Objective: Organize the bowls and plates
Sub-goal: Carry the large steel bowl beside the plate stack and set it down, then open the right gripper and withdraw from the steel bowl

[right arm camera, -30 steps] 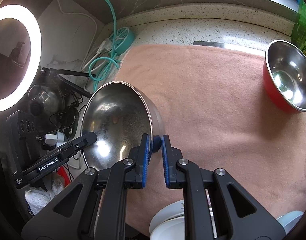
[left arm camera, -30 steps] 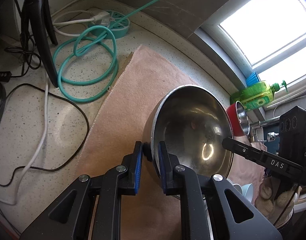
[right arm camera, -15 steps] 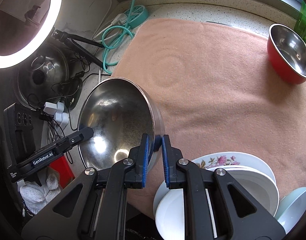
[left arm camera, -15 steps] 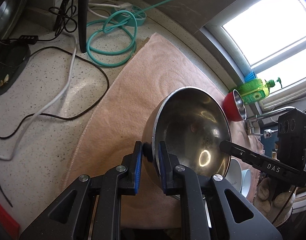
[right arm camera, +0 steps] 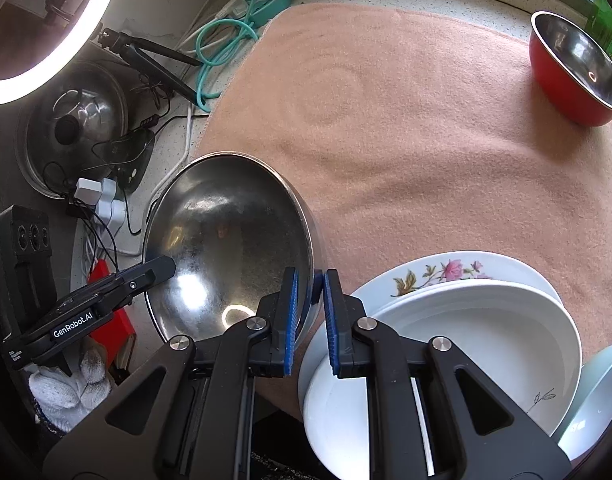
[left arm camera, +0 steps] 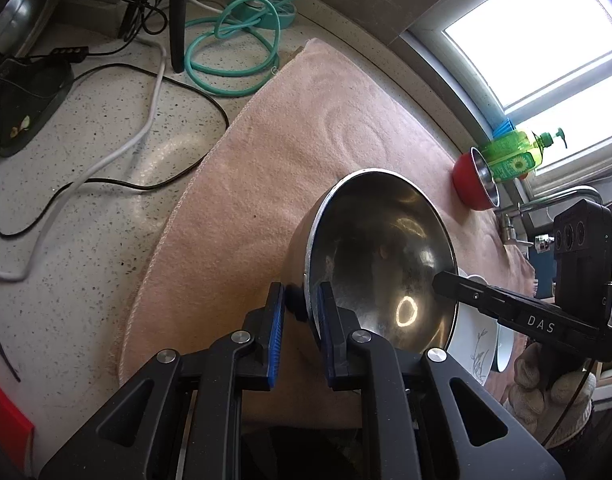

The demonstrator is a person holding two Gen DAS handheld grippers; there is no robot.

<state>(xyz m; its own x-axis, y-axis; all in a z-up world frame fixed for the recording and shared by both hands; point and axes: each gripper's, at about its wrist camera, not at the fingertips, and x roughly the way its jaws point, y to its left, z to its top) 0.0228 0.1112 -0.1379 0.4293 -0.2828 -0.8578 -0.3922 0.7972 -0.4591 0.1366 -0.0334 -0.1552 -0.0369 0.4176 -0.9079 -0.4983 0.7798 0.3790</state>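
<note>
Steel bowl [left arm camera: 380,252], rim clamped by left gripper [left arm camera: 299,306] and right gripper [right arm camera: 310,280], above pink towel [right arm camera: 426,120] on speckled counter [left arm camera: 85,220] by window [left arm camera: 546,40].

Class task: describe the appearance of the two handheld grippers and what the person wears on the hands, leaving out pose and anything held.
Both the left gripper and the right gripper are black, with angular linkage arms, silver round pivot bolts and blue ribbed pads on the fingers. One carries white "DAS" lettering, the other "GenRobot.AI". Each hand wears a light knitted glove.
</note>
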